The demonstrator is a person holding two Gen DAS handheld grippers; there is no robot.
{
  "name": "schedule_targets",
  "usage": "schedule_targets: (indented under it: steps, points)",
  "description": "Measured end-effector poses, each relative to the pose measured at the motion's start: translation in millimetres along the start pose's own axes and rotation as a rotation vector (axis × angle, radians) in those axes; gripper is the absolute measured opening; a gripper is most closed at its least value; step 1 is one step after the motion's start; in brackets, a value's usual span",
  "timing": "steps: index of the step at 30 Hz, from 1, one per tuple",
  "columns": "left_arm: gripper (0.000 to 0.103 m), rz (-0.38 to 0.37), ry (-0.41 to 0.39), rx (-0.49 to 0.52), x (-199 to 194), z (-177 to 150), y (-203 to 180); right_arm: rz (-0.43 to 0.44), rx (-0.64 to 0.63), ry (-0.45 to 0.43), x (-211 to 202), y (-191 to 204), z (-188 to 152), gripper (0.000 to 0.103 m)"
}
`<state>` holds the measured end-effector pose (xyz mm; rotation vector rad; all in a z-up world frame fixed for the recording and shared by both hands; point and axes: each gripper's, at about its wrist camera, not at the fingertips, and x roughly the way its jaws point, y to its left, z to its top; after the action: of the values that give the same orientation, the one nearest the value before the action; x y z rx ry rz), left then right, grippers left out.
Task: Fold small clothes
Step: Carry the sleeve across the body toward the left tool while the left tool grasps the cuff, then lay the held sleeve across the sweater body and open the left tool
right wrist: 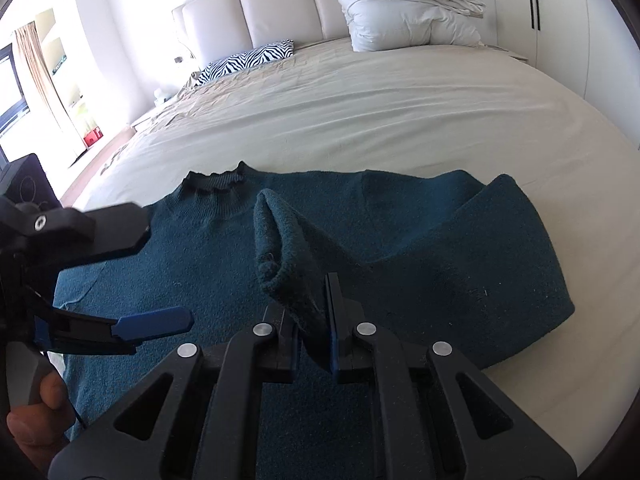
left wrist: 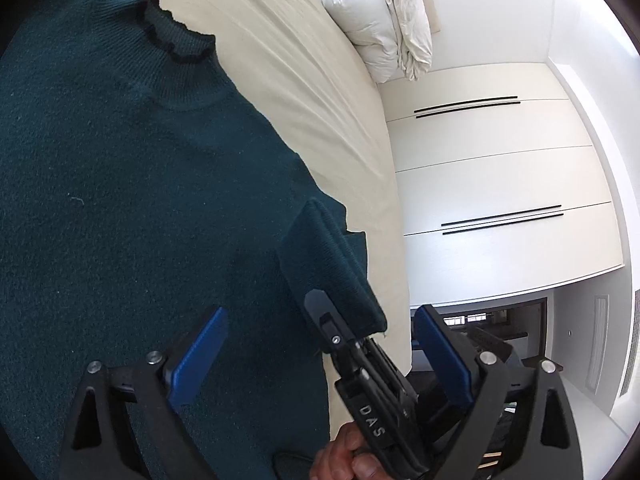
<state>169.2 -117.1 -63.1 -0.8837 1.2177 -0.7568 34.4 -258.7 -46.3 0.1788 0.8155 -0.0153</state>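
A dark teal knit sweater [left wrist: 120, 200] lies flat on the cream bed, its ruffled collar [left wrist: 176, 44] toward the headboard; it also shows in the right wrist view [right wrist: 200, 248]. My right gripper [right wrist: 314, 320] is shut on the sweater's sleeve cuff [right wrist: 280, 256] and holds it lifted over the body of the sweater. The rest of that sleeve [right wrist: 512, 248] is folded across at the right. In the left wrist view the right gripper [left wrist: 332, 320] holds the cuff [left wrist: 328, 256]. My left gripper [left wrist: 320, 356] is open and empty over the sweater; it shows in the right wrist view [right wrist: 160, 280].
The cream bed sheet [right wrist: 360, 112] stretches beyond the sweater. A folded white duvet [right wrist: 408, 12] and a zebra-print pillow [right wrist: 248, 60] lie near the padded headboard [right wrist: 280, 4]. White wardrobe doors [left wrist: 500, 168] stand beside the bed edge.
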Motion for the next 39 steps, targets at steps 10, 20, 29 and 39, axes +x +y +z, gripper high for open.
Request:
schedule_targets:
  steps: [10,20,29,39]
  points:
    - [0.061,-0.015,0.107,-0.123,45,-4,30,0.049,0.077,0.109,10,-4,-58,0.032]
    - [0.008,0.108,0.017,-0.007,11,12,13,0.209,0.436,0.056,-23,-80,-95,0.061]
    - [0.008,0.300,-0.132,0.152,-78,55,11,0.352,0.670,0.030,-25,-133,-111,0.061]
    - [0.008,0.354,-0.192,0.057,-110,62,74,0.349,0.657,0.035,-16,-134,-102,0.061]
